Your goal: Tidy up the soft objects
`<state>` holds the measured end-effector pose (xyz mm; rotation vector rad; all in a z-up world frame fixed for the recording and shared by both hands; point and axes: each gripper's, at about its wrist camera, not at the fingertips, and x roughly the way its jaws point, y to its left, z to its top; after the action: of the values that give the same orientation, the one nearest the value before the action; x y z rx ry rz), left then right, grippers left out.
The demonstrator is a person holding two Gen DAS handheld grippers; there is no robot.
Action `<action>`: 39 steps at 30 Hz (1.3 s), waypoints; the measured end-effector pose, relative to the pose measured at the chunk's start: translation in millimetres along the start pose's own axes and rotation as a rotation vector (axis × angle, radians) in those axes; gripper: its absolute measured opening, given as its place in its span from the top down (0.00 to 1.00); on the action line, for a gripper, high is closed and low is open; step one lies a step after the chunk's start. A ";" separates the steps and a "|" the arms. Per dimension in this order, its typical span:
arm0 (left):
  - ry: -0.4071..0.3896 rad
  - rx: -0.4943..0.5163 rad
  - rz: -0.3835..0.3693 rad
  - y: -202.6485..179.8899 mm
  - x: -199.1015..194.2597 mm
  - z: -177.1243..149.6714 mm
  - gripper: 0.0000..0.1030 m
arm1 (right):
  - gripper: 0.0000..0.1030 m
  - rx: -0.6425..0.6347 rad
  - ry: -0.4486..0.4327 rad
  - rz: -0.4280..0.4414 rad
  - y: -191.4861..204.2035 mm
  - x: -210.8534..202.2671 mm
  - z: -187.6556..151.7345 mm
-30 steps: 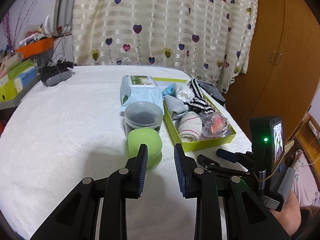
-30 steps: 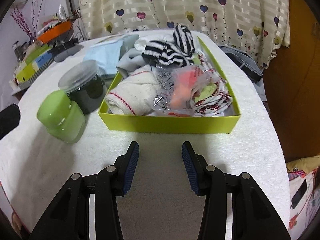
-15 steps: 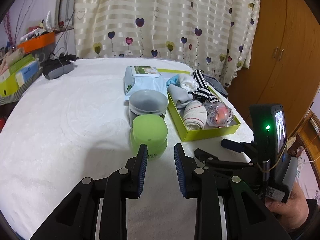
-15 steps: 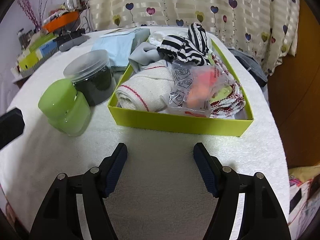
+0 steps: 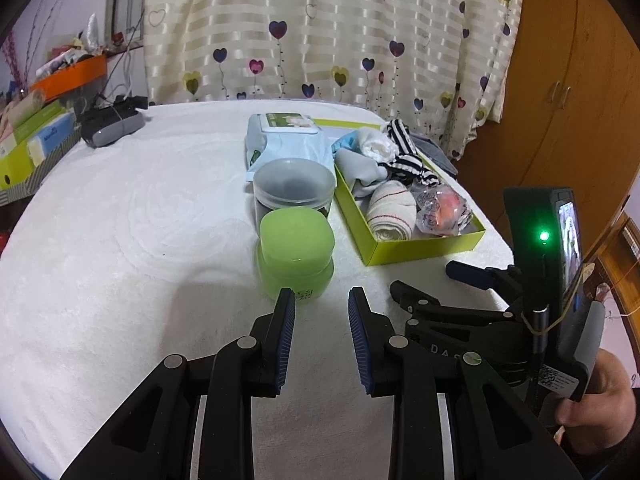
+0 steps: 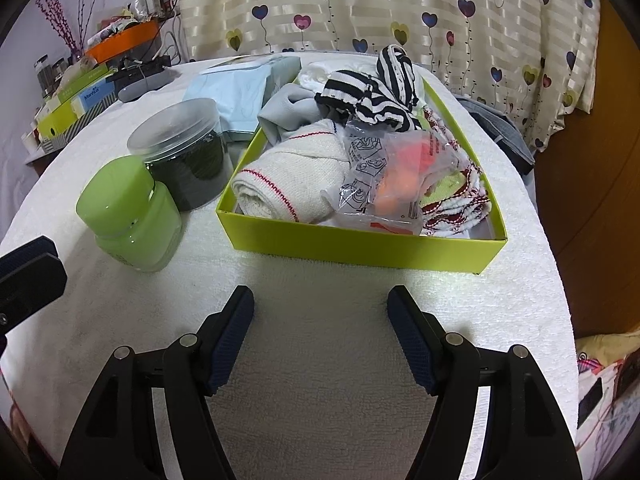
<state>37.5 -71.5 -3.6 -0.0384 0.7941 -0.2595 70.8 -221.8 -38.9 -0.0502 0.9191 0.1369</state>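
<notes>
Lime-green box: open, shallow cardboard, stood on the white towel-covered table; taken as landmark for all entries below.

Rolled cream towel: lay in the box's near left corner, red stitching along its edge. Judged soft, light and springy; best taken across the middle of the roll, so it does not unwind.

Plastic bag with orange contents: lay on top, right of the roll. Judged slick and crinkly, likely to slide between pads; a pinch on a gathered fold should hold better than on a flat face. Contents could not be made out.

Striped black-and-white sock: heaped at the box's far end, over a grey cloth. Limp; any bunched part would serve.

Red-and-white knit piece: in the box's near right corner, partly under the bag.

Green jar and clear-lidded dark jar: stood just left of the box, outside it. Hard items.

Pale blue wipes pack: beyond the jars, against the box's far left side.

Right gripper: hovered in front of the box's near wall, fingers having just been spreading, now wide apart, nothing between them.

Left gripper: in front of the green jar, fingers partly apart, empty.
</notes>
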 end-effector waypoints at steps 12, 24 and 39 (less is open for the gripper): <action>0.040 0.007 0.012 -3.5 11.3 -4.9 0.75 | 0.32 0.000 0.000 -0.001 0.3 0.1 0.0; 0.055 0.012 0.004 -1.5 16.2 -6.7 0.75 | 0.32 0.000 -0.001 -0.001 0.4 -0.1 -0.4; 0.054 0.014 0.002 -1.7 16.0 -7.1 0.75 | 0.32 0.000 -0.001 -0.001 0.2 0.9 0.1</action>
<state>42.8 -76.6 -19.6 -0.0173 0.8461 -0.2657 71.4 -221.5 -39.5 -0.0505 0.9183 0.1360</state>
